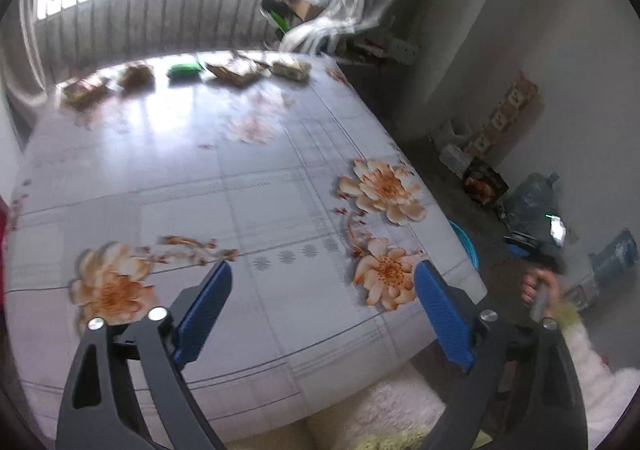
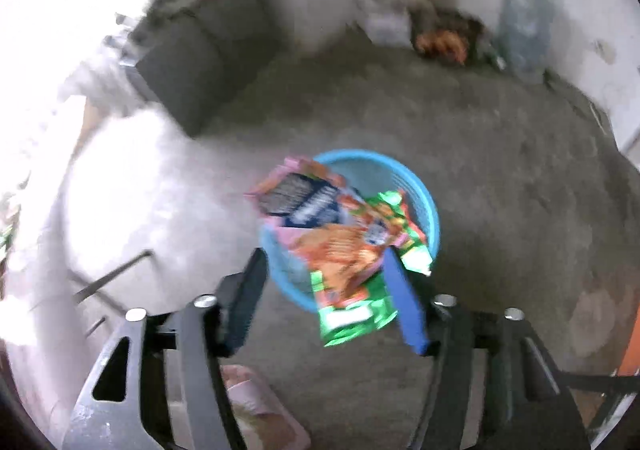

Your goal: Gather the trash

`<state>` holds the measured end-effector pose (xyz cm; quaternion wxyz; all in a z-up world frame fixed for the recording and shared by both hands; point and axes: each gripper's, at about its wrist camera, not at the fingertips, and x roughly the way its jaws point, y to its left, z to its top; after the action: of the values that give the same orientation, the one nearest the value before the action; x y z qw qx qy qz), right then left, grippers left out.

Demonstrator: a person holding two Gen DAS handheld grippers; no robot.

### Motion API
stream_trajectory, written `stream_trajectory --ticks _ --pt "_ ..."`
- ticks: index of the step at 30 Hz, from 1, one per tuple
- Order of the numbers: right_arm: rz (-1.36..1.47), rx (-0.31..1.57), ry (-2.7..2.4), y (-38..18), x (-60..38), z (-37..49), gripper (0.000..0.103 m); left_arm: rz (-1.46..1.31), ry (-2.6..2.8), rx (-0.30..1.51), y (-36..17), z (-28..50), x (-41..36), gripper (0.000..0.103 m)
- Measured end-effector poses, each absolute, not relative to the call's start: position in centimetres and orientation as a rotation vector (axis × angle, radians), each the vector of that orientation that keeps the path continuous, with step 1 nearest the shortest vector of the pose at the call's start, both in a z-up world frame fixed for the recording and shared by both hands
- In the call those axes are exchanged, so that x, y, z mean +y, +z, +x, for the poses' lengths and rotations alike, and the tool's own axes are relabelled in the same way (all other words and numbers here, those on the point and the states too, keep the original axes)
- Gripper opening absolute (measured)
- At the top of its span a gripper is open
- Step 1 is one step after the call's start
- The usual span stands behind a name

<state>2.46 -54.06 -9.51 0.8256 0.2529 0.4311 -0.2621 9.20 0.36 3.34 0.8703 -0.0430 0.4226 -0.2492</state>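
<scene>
In the left wrist view, the left claw (image 1: 322, 314) is held wide open above the near edge of a worktop (image 1: 248, 210) covered by a pale checked cloth printed with orange flowers. Nothing is seen between its blue pads. At the right edge of this view, a hand (image 1: 538, 288) gripping a handle is seen beside a fluffy pale sleeve, and a sliver of a blue basket (image 1: 467, 246) shows below the worktop's right edge. Along the far edge of the worktop a row of trash is laid out: brownish wrappers (image 1: 236, 70) and a green packet (image 1: 185, 70), all blurred. Beyond them a barred, brightly lit window is seen.

In the right wrist view, the right claw (image 2: 328, 290) is seen open above a grey concrete floor. A cluster of snack wrappers (image 2: 340, 242), pink, orange and green, is seen between and just past its fingers; whether the right pad touches them cannot be told through the blur. The wrappers lie over the blue basket (image 2: 420, 190), which stands on the floor. Farther back, large water bottles (image 2: 524, 26) are seen against the wall.
</scene>
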Motion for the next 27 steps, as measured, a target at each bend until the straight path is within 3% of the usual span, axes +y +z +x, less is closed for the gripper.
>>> stream_trajectory --ticks 6,13,23,27 --pt "0.503 0.834 -0.449 -3.9 -44.0 -2.1 0.076 -0.133 -0.492 0.81 4.5 7.0 3.8 0.098" --pt "0.587 0.816 -0.352 -2.7 -35.5 -3.6 0.076 -0.117 -0.468 0.743 4.8 6.1 6.4 0.098" --pt "0.416 0.79 -0.331 -0.1 -30.1 -1.8 0.083 -0.022 -0.384 0.72 4.3 6.0 4.0 0.098" --pt "0.278 0.768 -0.321 0.5 -27.7 -1.9 0.095 0.008 -0.321 0.726 3.4 5.6 2.3 0.098"
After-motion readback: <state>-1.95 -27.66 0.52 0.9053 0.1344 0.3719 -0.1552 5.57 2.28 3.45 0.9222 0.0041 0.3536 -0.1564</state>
